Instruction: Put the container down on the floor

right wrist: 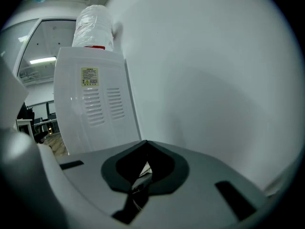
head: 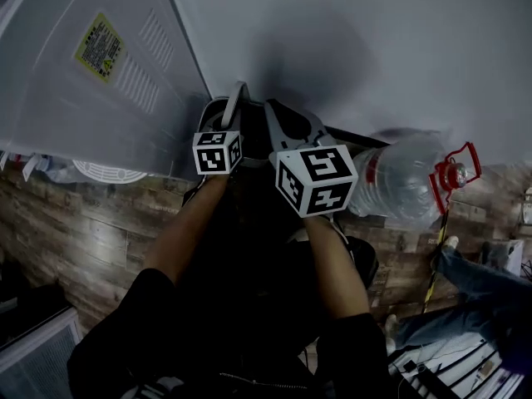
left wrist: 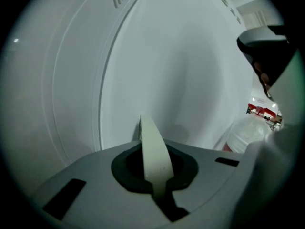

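My left gripper (head: 235, 106) is held up close to a white wall (head: 374, 48). In the left gripper view the left gripper (left wrist: 156, 187) is shut on a pale curved strip (left wrist: 151, 151) that rises from between its jaws. Just to its right, my right gripper (head: 291, 127) also faces the wall. The right gripper view shows that gripper (right wrist: 138, 187) shut, with a thin pale piece (right wrist: 144, 170) caught in the seam. A dark mass (head: 266, 239) hangs below both grippers between the forearms. It is too dark to tell what it is.
A white water dispenser (head: 100, 65) stands to the left, its back panel (right wrist: 90, 109) bearing a yellow label. A large clear water bottle (head: 399, 181) is at the right, next to a red object (head: 455, 173). Wood-pattern floor (head: 75, 231) lies below. Another person's legs (head: 474, 281) are at the lower right.
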The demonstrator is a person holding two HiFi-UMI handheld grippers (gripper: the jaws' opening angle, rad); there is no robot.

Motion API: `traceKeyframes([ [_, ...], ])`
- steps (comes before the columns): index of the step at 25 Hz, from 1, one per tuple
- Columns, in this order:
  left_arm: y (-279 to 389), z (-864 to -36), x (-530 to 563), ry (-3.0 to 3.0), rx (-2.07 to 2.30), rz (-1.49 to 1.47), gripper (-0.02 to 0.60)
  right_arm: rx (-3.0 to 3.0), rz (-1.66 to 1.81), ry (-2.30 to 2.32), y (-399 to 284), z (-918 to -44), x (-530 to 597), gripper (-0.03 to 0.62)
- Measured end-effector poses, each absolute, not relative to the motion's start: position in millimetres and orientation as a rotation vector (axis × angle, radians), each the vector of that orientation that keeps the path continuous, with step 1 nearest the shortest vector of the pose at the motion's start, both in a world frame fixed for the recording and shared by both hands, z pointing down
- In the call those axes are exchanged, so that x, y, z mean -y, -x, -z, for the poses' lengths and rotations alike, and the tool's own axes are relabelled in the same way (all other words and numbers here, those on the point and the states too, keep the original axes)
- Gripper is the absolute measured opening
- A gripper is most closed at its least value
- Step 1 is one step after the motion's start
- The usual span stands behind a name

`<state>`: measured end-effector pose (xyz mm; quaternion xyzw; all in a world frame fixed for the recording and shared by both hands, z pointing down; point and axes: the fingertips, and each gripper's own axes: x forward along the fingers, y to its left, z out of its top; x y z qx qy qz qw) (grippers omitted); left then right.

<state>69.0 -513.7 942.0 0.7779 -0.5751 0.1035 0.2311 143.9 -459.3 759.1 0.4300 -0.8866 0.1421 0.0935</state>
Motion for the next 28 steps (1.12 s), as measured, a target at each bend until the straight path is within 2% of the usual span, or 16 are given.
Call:
traceKeyframes([
  [18,-30.7,-979.2,471.5,-2.038,1.662,-0.414,0.015,2.624,-0.443,-1.276,-123.3,-761.0,463.1,0.011],
  [23,-29.0,-970.1,450.8,-2.034,1.674,-0.356,0.075,2.612,-0.426,-1.293,-118.0,-760.3,462.1,0.011],
  [28,-23.4,-947.0,437.5,-2.087,1.736,-0.326,0.094,2.616,-0.403,-1.307,-109.5,-758.2,456.5,0.011],
])
